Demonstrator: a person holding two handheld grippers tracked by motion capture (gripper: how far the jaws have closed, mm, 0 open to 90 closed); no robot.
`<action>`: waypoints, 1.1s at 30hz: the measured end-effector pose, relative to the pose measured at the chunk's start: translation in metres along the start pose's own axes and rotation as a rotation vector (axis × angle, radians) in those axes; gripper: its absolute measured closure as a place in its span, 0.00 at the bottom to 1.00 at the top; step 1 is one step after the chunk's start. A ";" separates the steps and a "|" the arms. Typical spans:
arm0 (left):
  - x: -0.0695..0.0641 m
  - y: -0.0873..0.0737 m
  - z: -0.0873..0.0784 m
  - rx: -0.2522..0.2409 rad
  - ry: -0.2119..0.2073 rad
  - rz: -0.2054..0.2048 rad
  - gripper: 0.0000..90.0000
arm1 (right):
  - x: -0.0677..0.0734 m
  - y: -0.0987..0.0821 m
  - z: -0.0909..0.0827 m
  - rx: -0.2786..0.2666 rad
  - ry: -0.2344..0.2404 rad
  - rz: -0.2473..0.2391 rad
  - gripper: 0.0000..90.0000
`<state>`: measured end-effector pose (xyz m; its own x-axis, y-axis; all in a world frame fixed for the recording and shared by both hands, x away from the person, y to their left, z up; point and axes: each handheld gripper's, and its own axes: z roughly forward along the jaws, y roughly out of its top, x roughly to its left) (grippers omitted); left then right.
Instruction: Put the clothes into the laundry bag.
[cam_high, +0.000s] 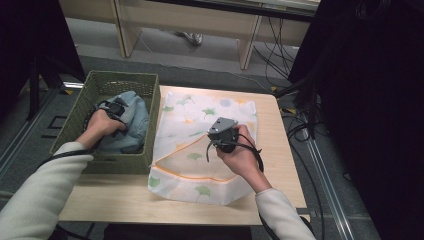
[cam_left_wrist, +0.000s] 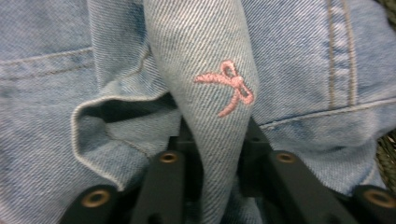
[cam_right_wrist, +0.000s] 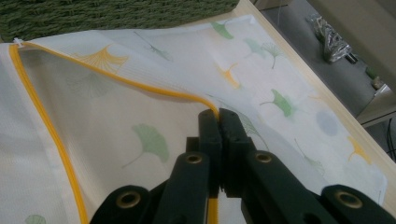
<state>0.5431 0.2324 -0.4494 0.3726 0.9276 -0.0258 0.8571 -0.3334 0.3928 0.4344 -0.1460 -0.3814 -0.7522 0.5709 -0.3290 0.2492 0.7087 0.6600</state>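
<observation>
Holding a gripper in each hand, you work at a wooden table (cam_high: 260, 200). Your left gripper (cam_high: 114, 109) sits at the left of the high view, down inside a green basket (cam_high: 75, 117). A pair of blue jeans (cam_high: 132, 120) lies bunched up in that basket. In the left gripper view the two black jaws pinch a fold of the jeans (cam_left_wrist: 205, 93) in the middle of the frame. They are clamped on the cloth. A small pink bow (cam_left_wrist: 229, 86) is sewn on that fold, just above the jaws. A pocket edge and seams show around it.

Your right gripper (cam_high: 223, 134) is near the middle of the high view, over a white mesh bag (cam_high: 200, 115) with green and yellow leaves on it. The bag lies flat on the table, just to the right of the basket and touching its side. In the right gripper view the jaws are pressed together on the bag's yellow edge (cam_right_wrist: 140, 86) at the middle of the frame. That edge is lifted a little, so the bag's mouth (cam_right_wrist: 93, 121) gapes open at the left of the frame. The green basket (cam_right_wrist: 116, 14) runs along the top left there.
</observation>
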 end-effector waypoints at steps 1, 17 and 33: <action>0.000 0.000 -0.002 -0.006 -0.001 0.004 0.86 | 0.000 0.000 0.001 -0.004 0.003 -0.004 1.00; 0.008 -0.016 -0.066 -0.450 -0.020 -0.019 0.89 | -0.004 -0.001 0.001 -0.014 -0.005 0.004 1.00; 0.001 -0.034 -0.125 -0.802 0.053 0.004 0.89 | -0.005 0.000 0.000 -0.027 -0.012 0.009 1.00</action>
<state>0.4701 0.2654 -0.3479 0.3403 0.9402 0.0132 0.3311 -0.1330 0.9342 0.4381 -0.1491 -0.3798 -0.7426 0.5825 -0.3305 0.2399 0.6921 0.6807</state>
